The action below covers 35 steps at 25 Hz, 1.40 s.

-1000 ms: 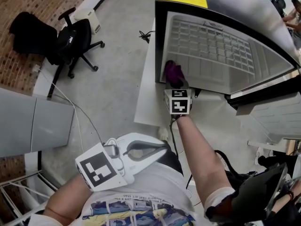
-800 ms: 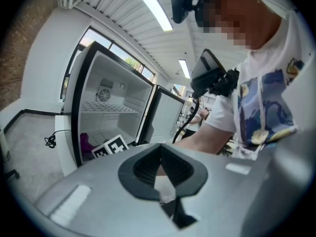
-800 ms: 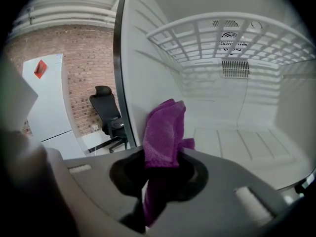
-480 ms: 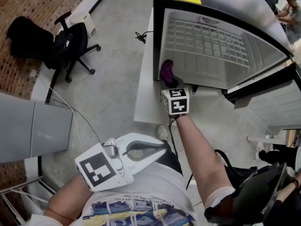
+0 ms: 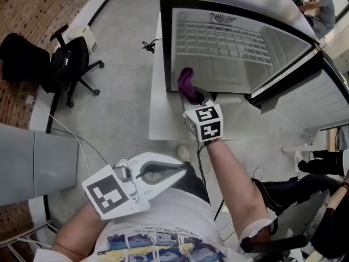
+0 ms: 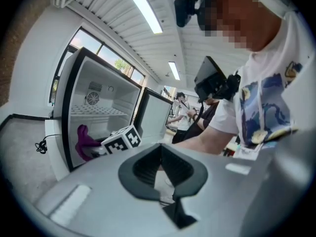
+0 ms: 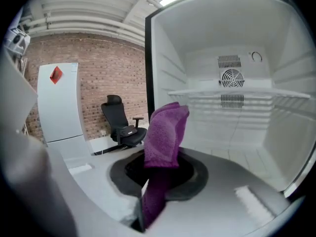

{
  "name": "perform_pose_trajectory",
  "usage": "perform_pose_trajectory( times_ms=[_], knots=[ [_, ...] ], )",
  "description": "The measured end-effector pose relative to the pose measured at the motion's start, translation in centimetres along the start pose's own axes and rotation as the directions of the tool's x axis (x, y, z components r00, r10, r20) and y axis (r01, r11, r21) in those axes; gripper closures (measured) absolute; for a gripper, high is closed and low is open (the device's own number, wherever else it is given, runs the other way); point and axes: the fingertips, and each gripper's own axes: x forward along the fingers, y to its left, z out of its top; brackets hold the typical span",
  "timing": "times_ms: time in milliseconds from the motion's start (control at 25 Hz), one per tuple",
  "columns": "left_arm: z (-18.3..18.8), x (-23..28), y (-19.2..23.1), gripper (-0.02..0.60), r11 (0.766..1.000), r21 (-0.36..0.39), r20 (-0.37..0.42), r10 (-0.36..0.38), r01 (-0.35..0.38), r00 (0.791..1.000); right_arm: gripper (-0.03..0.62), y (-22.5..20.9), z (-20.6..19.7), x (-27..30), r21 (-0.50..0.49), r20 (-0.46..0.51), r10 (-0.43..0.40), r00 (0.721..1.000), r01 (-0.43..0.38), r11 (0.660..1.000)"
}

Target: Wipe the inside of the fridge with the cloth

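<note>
Fridge (image 5: 234,40) is open, and over the last second the right gripper (image 5: 197,103) has barely shifted, staying at the opening's near left corner. It's clamped on the cloth (image 5: 187,83), which sticks up beside the left frame, so the wipe probably hasn't reached the far or right parts. Left gripper (image 5: 182,172) idles near the body, jaws together, empty.

Black office chair (image 5: 68,64) on grey floor (image 5: 126,91) beside a brick wall (image 5: 32,7)
</note>
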Motion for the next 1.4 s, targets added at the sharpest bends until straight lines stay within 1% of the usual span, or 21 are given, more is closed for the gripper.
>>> perform_pose_trajectory(
  times_ms=[200,280,360,520,600,720,920,1040,1160,1400],
  knots=[
    [0.5,0.0,-1.3,0.575,0.997,0.051,0.032,-0.068,0.066,0.997,0.54,-1.1,3.6,-6.9,-0.051,0.043,-0.063,0.997,0.065,0.997],
    [0.6,0.2,-2.0,0.575,0.994,0.067,0.038,-0.093,0.091,0.995,0.54,-2.0,5.0,-10.2,-0.048,0.056,-0.094,0.994,0.097,0.994],
    [0.7,0.7,-2.9,0.575,0.988,0.083,0.039,-0.133,0.13,0.99,0.54,-3.8,6.3,-14.1,-0.041,0.074,-0.148,0.986,0.152,0.988],
    [1.2,2.7,-4.4,0.575,0.969,0.121,0.021,-0.218,0.214,0.976,0.54,-8.5,9.3,-22.3,-0.035,0.135,-0.278,0.951,0.285,0.958],
    [1.8,3.9,-5.0,0.575,0.961,0.133,0.019,-0.246,0.241,0.969,0.54,-11.0,10.6,-25.8,-0.016,0.164,-0.322,0.932,0.329,0.944],
    [2.6,5.9,-5.4,0.575,0.955,0.138,0.011,-0.265,0.261,0.964,0.54,-14.3,12.1,-29.7,-0.013,0.192,-0.366,0.911,0.375,0.927],
    [4.3,10.3,-6.2,0.576,0.936,0.161,-0.02,-0.314,0.313,0.949,0.54,-18.8,14.1,-34.4,-0.02,0.221,-0.393,0.893,0.407,0.913],
    [5.0,13.2,-6.8,0.575,0.922,0.175,-0.04,-0.344,0.346,0.938,0.54,-21.3,14.8,-35.9,-0.023,0.234,-0.397,0.888,0.413,0.911],
    [5.6,15.9,-7.2,0.575,0.908,0.182,-0.041,-0.377,0.378,0.925,0.54,-23.7,14.9,-36.6,-0.028,0.241,-0.395,0.886,0.414,0.91],
    [6.0,19.0,-6.8,0.575,0.91,0.162,-0.064,-0.376,0.381,0.924,0.54,-26.5,14.5,-36.1,-0.032,0.232,-0.372,0.899,0.389,0.921]
  ],
)
